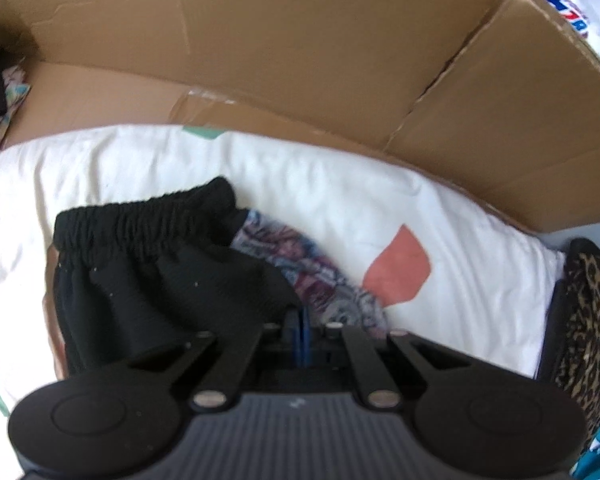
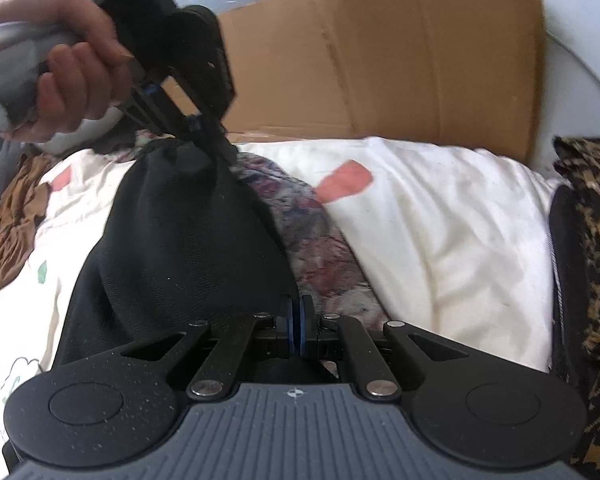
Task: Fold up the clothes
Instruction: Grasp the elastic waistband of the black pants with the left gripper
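Ahead of both grippers, black shorts (image 1: 148,264) are covering a patterned garment (image 1: 312,272). Left gripper (image 1: 298,320) and right gripper (image 2: 298,322) are each pinching the shorts' fabric. Cardboard (image 2: 400,60) is standing beyond, leopard-print cloth (image 2: 596,240) lying rightward.

Free room and obstacles around the black garment (image 2: 172,248). To its right, beyond a patterned cloth (image 2: 324,256) touching its edge, the white bedsheet (image 2: 440,220) lay bare and open to passage. Behind it, a cardboard sheet (image 2: 400,60) rose as a barrier along the sheet's far edge. Farther right, a leopard-print fabric (image 2: 596,240) bounded the open area. To its left, a brown crumpled cloth (image 2: 8,220) occupied the bed. Above its far end, the left gripper (image 2: 208,136) and hand (image 2: 68,64) blocked the approach.
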Tool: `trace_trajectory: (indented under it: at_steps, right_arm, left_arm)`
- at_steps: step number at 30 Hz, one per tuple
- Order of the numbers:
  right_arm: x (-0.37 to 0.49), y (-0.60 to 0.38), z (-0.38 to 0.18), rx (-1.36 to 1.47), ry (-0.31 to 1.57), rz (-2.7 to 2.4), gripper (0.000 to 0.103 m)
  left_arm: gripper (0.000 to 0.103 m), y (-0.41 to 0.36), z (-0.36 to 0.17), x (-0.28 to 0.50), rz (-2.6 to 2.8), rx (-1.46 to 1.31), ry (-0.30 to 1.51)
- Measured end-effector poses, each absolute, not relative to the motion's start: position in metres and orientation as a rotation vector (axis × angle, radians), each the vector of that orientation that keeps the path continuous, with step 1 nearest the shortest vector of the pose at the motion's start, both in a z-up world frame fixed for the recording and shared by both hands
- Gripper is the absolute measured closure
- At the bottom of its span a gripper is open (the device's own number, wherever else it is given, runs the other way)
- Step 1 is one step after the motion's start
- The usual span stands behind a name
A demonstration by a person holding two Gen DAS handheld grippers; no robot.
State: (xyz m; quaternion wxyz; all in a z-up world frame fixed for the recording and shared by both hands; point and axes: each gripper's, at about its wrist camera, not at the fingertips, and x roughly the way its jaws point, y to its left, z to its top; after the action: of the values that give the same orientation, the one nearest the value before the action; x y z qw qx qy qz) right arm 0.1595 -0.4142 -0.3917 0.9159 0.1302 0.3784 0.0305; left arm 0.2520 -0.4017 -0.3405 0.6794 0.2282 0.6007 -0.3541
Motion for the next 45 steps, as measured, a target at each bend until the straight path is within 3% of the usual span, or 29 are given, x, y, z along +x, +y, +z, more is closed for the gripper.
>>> trace_trajectory:
  at_steps: [5, 8, 13, 15, 35, 43, 45]
  right_arm:
    - [0.154, -0.435, -0.402, 0.298, 0.815, 0.037, 0.097]
    - [0.144, -0.452, -0.405, 0.328, 0.831, -0.002, 0.085]
    - [0.127, -0.469, -0.407, 0.343, 0.852, 0.002, 0.082]
    - [0.121, -0.469, -0.407, 0.333, 0.853, 0.005, 0.075]
    - [0.110, -0.466, -0.418, 0.245, 0.894, -0.002, 0.076]
    - [0.108, -0.467, -0.419, 0.259, 0.903, -0.010, 0.076]
    - [0.108, -0.467, -0.419, 0.261, 0.902, -0.014, 0.076]
  left_arm:
    - [0.101, -0.410, -0.340, 0.248, -0.804, 0.510, 1.332]
    - [0.101, -0.409, -0.340, 0.246, -0.814, 0.507, 1.320]
    - [0.101, -0.411, -0.333, 0.244, -0.826, 0.497, 1.304]
    - [0.101, -0.413, -0.333, 0.244, -0.831, 0.499, 1.294]
    - [0.101, -0.435, -0.389, 0.246, -0.820, 0.480, 1.304]
    - [0.070, -0.425, -0.391, 0.233, -0.883, 0.429, 1.421]
    - [0.069, -0.423, -0.391, 0.226, -0.887, 0.440, 1.454]
